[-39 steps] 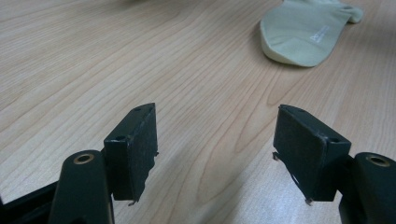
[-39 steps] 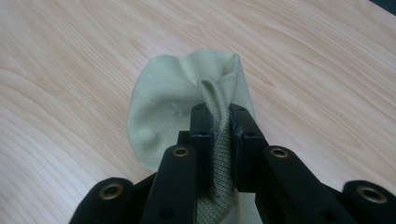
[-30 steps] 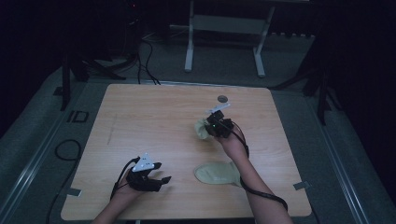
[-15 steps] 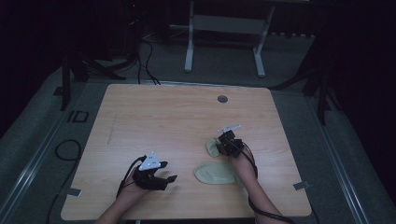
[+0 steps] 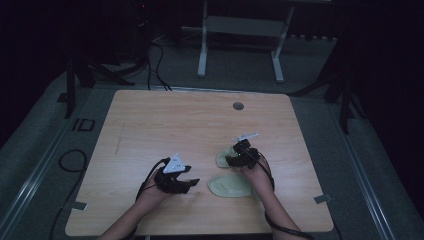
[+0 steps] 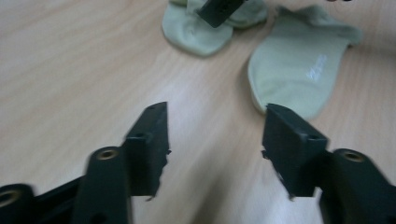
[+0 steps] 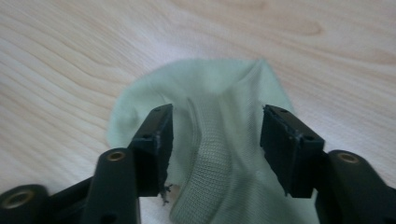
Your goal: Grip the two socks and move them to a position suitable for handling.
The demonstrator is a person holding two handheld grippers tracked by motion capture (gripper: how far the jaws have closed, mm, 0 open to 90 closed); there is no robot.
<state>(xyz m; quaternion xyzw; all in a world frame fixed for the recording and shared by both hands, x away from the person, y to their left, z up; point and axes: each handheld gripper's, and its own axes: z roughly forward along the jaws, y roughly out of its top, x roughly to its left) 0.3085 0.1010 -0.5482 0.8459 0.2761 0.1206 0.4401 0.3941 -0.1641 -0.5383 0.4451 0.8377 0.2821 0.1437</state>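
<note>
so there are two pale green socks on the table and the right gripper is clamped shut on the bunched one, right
Not quite. The right gripper is open, its jaws standing apart over the bunched sock, as the right gripper view shows. The rest holds: two pale green socks lie on the table, the other one flat.

2 pale green socks (image 5: 231,184) (image 5: 224,157) lie side by side on table (image 5: 165,125).

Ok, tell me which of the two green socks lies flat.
The nearer sock, beside the person's right forearm, lies flat and spread. The farther sock, under the open right gripper, is rumpled and folded.
</note>
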